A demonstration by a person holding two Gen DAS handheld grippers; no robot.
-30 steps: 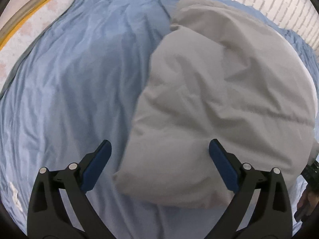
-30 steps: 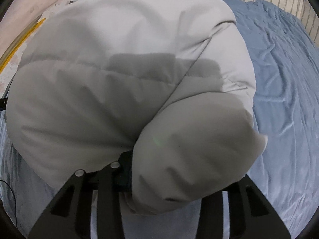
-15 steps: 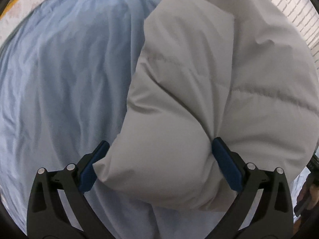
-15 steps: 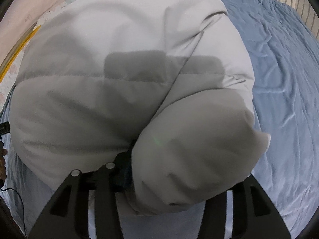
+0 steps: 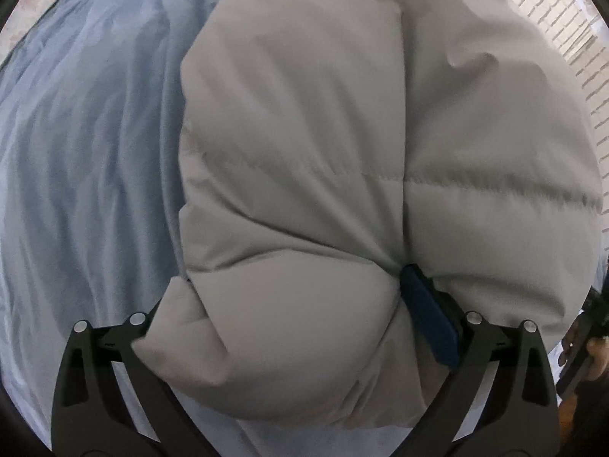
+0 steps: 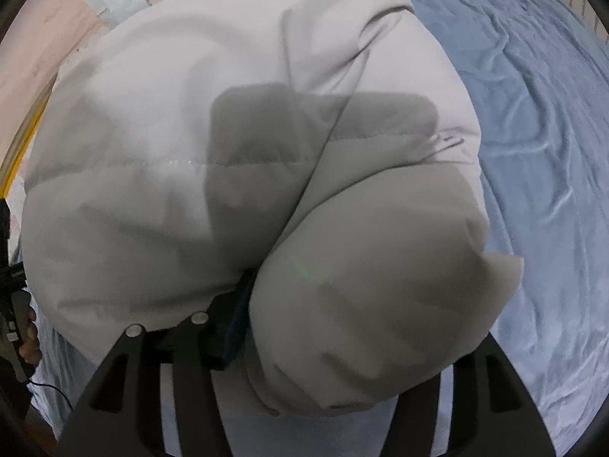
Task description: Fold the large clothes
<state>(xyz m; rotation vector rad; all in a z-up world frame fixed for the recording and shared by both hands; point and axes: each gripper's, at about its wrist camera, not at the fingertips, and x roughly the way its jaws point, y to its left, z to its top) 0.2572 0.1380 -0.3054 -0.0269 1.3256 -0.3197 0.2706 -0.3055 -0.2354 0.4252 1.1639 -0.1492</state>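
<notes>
Left wrist view, change: lowered onto the grey puffer jacket since a second ago; near sleeve roll now bulging up between the jaws where blue sheet showed before.
Left gripper: spread wide, straddling the roll; right blue pad pushed into the seam beside the jacket body, left pad hidden under the fabric; no squeeze visible, so straddling, not clamped.
Jacket place: lying on the blue bedsheet, filling the centre and right of this view, brick wall behind.
Other hand: fingers on a black handle glimpsed at the right edge.

Right wrist view, change: jaws just been opening, folded sleeve end lying between them and slackening out to the right.
Right gripper: parted; left pad against the fold's crease, right finger covered by cloth, so contact there impossible to tell.
Jacket place: bundled on the bedsheet, sleeve crossed over the quilted body.

Meaning for the task: right-side fold apparently laid down and being let go; left side likely lining up for its own pinch.
Risk: springy padding, fold prone to puffing open once released.
</notes>
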